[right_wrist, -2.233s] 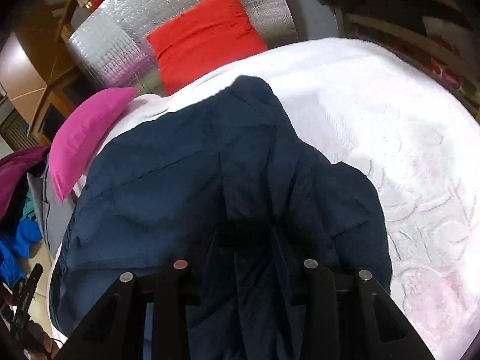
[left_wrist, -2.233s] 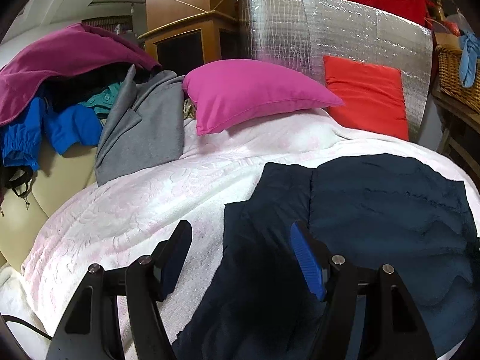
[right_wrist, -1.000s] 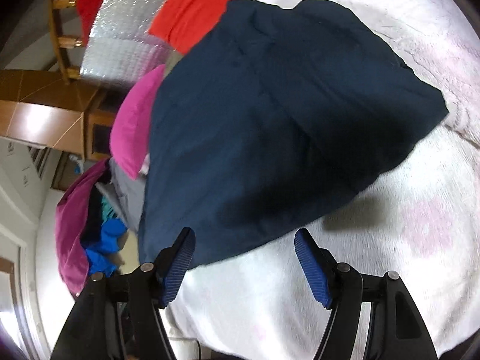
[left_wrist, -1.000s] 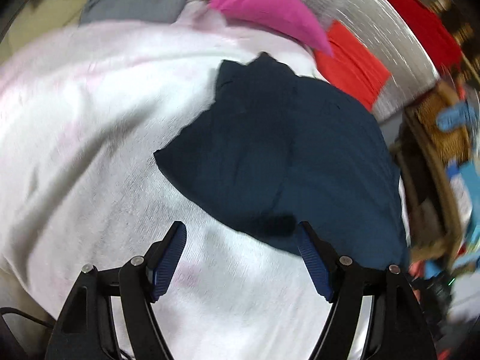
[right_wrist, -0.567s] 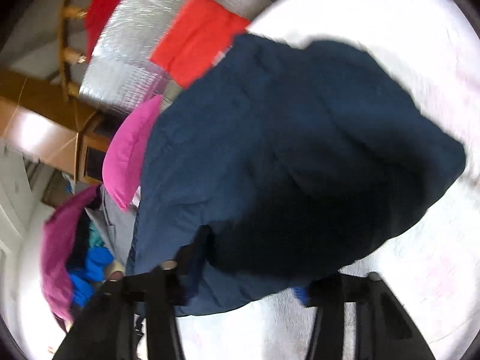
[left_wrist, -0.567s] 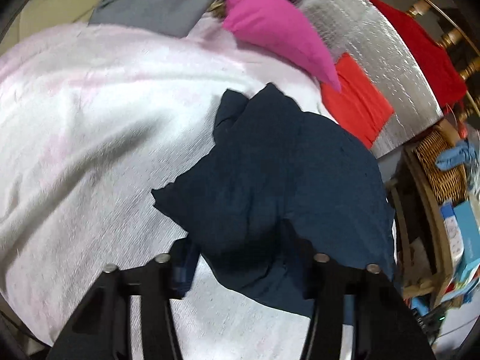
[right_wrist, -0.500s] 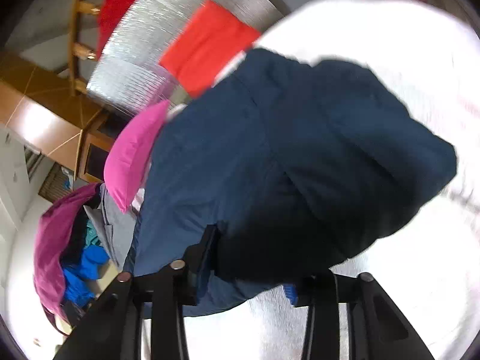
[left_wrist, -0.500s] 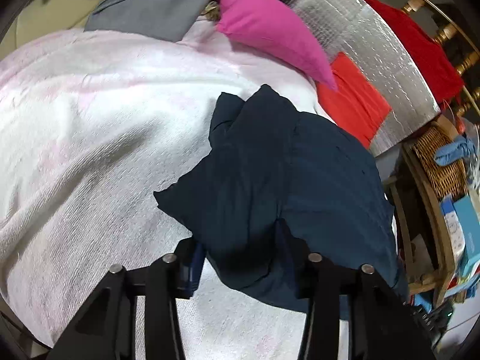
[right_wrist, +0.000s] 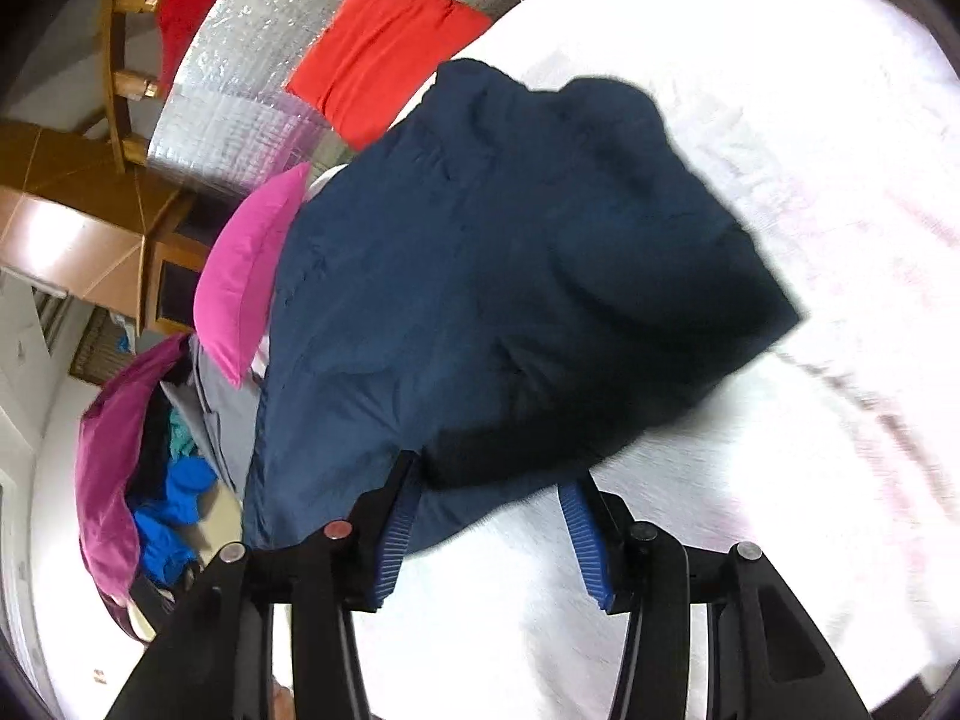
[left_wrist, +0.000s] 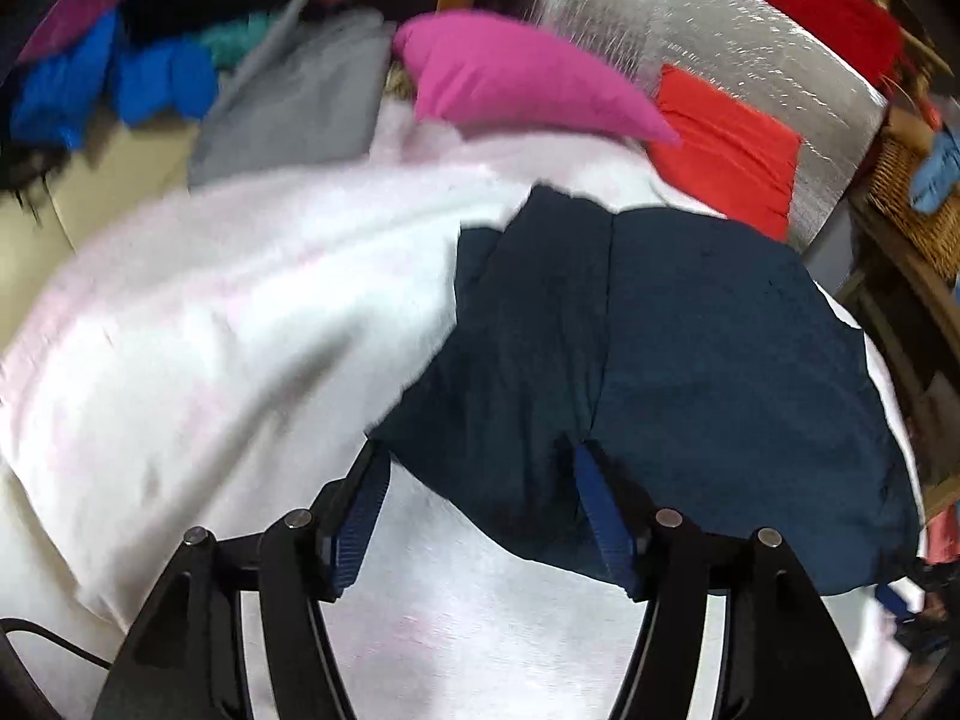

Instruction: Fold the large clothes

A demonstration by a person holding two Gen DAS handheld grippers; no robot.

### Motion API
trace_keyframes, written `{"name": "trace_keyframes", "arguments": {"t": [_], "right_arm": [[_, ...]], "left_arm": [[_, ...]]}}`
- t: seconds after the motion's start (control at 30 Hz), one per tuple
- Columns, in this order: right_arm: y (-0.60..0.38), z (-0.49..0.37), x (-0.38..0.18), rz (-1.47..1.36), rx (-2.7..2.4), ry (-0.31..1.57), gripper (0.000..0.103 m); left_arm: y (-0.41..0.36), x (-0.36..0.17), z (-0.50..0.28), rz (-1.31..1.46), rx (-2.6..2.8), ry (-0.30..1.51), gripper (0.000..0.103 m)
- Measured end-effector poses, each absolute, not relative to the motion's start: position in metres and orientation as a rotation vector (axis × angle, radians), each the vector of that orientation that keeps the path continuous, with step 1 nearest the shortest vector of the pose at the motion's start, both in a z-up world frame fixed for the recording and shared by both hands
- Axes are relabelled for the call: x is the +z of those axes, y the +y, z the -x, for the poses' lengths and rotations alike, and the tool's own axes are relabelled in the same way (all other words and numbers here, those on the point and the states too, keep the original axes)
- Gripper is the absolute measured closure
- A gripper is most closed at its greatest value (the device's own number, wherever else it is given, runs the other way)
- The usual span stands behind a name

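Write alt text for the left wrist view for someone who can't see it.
A folded navy garment lies on a white bedspread, its near edge between the blue pads of the left tool, whose jaws have just been opening. Behind it are a pink pillow, a red cushion and a grey garment.

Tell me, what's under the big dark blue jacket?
The navy jacket lies on the white bedspread, which shows all around it. Whether anything else hides beneath is covered from view.

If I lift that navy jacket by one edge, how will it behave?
Probably floppy: the navy jacket lies in soft folds and creases on the white blanket. It looks puffy, so likely light for its bulk. Its smooth shell may slip between the fingers.
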State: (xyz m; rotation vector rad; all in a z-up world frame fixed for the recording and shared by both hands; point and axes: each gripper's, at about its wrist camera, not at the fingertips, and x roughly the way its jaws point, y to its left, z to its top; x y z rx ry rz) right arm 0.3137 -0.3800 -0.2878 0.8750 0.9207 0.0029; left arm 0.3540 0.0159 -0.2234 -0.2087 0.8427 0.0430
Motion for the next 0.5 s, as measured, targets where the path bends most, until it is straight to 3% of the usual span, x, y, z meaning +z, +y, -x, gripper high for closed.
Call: {"name": "trace_keyframes", "arguments": {"t": [0.13,0.2,0.3,0.5], "right_arm": [[-0.378,-0.288,-0.264,-0.696,-0.007,0.906,0.052],[-0.374,-0.281,-0.246,-0.617,-0.019,0.843,0.052],[-0.369,-0.282,-0.231,-0.526,-0.095,0.758,0.052],[-0.365,-0.312,-0.251,-0.49,-0.171,0.799,0.052]], "left_arm": [[0.009,-0.202,-0.334,0.102,0.085,0.702,0.034],[0.002,-0.195,-0.328,0.067,0.078,0.651,0.028],[-0.009,-0.193,-0.328,0.033,0.057,0.634,0.027],[-0.026,-0.202,-0.341,-0.004,0.04,0.661,0.027]]}}
